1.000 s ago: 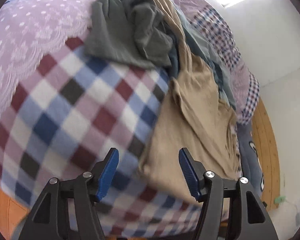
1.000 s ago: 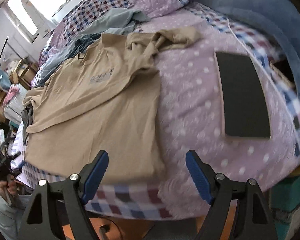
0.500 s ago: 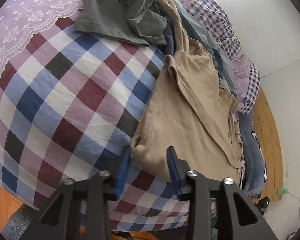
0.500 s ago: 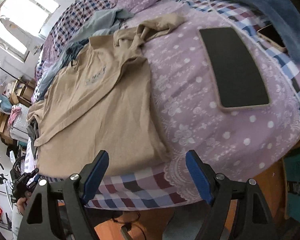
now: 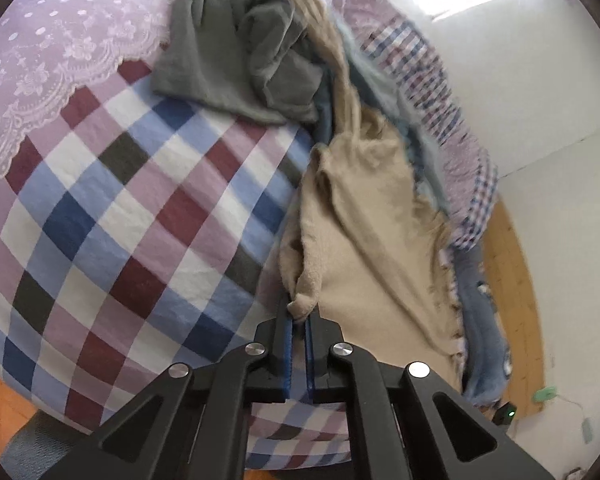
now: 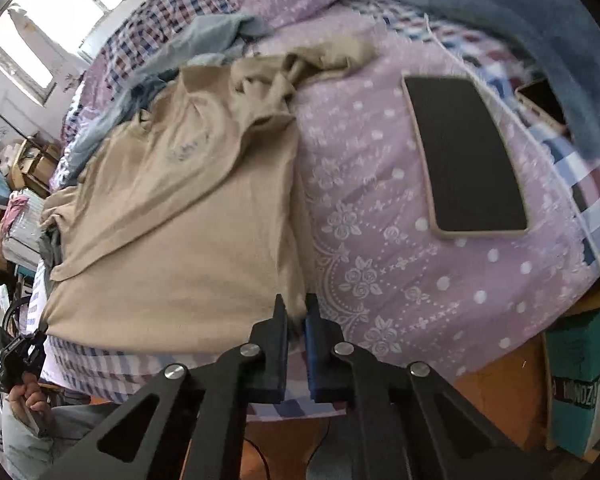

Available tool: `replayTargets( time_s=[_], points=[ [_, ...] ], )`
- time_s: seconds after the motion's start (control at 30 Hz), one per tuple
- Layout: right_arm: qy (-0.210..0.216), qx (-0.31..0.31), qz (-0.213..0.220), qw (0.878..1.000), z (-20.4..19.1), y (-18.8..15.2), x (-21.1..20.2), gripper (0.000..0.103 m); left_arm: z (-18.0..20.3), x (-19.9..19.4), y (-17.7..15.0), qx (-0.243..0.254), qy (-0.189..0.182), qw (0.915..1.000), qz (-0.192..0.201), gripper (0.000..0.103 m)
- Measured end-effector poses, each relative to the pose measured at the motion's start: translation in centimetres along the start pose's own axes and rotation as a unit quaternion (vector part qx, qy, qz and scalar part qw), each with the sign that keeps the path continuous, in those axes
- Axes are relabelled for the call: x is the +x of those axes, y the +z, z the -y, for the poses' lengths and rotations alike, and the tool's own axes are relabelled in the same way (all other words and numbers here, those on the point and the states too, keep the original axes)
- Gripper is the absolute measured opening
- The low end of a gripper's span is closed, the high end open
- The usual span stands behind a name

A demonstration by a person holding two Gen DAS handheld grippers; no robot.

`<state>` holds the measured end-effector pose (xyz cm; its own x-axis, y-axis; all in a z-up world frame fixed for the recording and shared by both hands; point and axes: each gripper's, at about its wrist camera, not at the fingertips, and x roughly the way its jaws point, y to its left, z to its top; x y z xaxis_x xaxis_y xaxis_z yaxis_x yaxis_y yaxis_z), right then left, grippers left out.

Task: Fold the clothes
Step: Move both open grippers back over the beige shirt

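Here we have the tan T-shirt (image 6: 172,216) spread flat on the bed (image 6: 400,264), its hem toward the near edge. Our left claw (image 5: 299,317) is pinched tight on the shirt's near left hem corner, over the checked blanket (image 5: 112,216). Our right claw (image 6: 297,317) is clamped on the near right hem corner, beside the lilac lace cover. A crumpled grey garment (image 5: 236,48) lies at the far end, and a phone (image 6: 464,156) rests to the right of the shirt
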<state>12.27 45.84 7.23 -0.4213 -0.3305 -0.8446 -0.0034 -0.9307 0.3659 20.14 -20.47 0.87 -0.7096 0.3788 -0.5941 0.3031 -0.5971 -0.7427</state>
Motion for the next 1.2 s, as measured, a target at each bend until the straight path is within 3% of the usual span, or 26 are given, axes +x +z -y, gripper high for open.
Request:
replayTargets(
  time_s=[0.1,0.23,0.3,0.33,0.37,0.4,0.47,0.53,0.6,0.67,0.77,0.9,1.03,1.2],
  points=[
    [-0.012,-0.012,-0.011,1.000,-0.1,0.1,0.3,0.007,0.3,-0.7,0.0,0.003,-0.010,0.9999,0.012,0.003],
    [-0.082,-0.023,-0.039,0.996,0.6,0.2,2.0,0.014,0.1,1.1,-0.2,0.008,0.051,0.9985,-0.021,0.004],
    [-0.104,-0.021,-0.033,0.994,1.1,0.3,1.8,0.021,0.3,1.4,-0.3,0.015,0.070,0.9971,-0.027,0.005],
    [-0.113,-0.022,-0.026,0.993,1.3,0.5,1.5,0.033,0.3,1.4,-0.4,0.018,0.074,0.9967,-0.027,0.005],
    [-0.120,-0.024,-0.020,0.992,1.4,0.8,1.2,0.042,0.3,1.3,-0.4,0.018,0.080,0.9964,-0.024,0.011],
    [-0.126,-0.027,-0.012,0.992,1.4,1.2,0.8,0.043,0.2,1.1,-0.4,0.015,0.086,0.9960,-0.018,0.016],
    [-0.138,-0.037,0.011,0.990,1.1,2.3,-0.2,0.043,0.0,0.6,-0.3,0.009,0.098,0.9951,-0.006,0.038],
    [-0.136,-0.056,0.047,0.988,0.3,3.9,-1.3,0.044,-0.3,-0.3,-0.1,-0.002,0.100,0.9949,0.014,0.046],
    [-0.133,-0.083,0.075,0.985,-0.9,5.4,-1.6,0.045,-0.1,-1.4,0.2,-0.006,0.095,0.9945,0.045,0.047],
    [-0.134,-0.121,0.099,0.979,-2.7,7.2,-1.5,0.047,0.4,-2.2,0.5,-0.006,0.087,0.9936,0.072,0.055],
    [-0.137,-0.193,0.112,0.965,-6.3,10.3,0.9,0.047,2.5,-2.0,0.6,0.021,0.072,0.9932,0.089,0.057],
    [-0.142,-0.281,0.115,0.942,-10.6,13.9,5.3,0.047,7.2,0.5,0.2,0.079,0.039,0.9928,0.082,0.057],
    [-0.166,-0.344,0.091,0.920,-13.0,16.6,11.6,0.047,12.5,4.3,-0.2,0.123,0.001,0.9905,0.062,0.058],
    [-0.189,-0.373,0.068,0.906,-13.7,19.6,17.4,0.045,19.1,9.3,-1.1,0.179,-0.046,0.9821,0.038,0.058]
  ],
)
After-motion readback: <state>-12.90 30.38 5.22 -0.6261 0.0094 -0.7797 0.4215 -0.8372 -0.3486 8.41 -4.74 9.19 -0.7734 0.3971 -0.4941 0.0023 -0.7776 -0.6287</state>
